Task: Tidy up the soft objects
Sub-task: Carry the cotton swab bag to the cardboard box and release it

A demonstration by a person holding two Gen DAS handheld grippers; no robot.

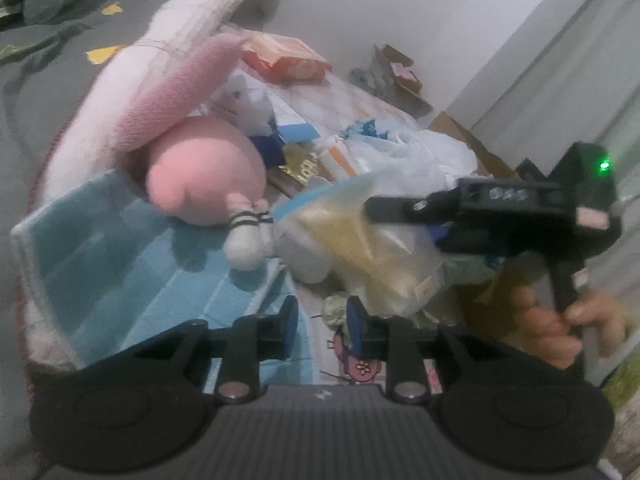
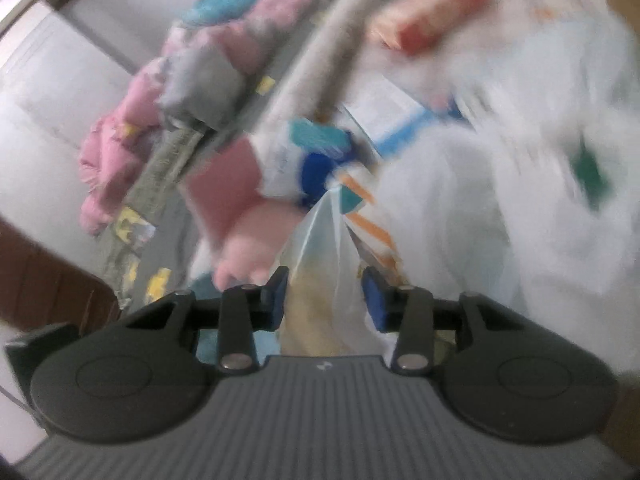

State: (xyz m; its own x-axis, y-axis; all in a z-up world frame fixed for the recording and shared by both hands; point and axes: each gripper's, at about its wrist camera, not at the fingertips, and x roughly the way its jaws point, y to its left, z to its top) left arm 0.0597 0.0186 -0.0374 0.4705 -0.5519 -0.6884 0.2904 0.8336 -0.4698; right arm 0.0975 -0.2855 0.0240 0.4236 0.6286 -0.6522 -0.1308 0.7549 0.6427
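Clear bag (image 2: 320, 264) rises between the right gripper (image 2: 325, 296) pads, running toward frame centre.
Pads apart, seemingly not pinching (blurred); left gripper (image 1: 322, 330) parted, empty.

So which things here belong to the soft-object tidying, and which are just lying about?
Part of the job:
- pink plush toy
- clear bag with yellowish filling, between the right gripper's pads
- left gripper, nothing between its pads

Lying about:
- orange packet
- white plastic bags
- cardboard box
- blue mat
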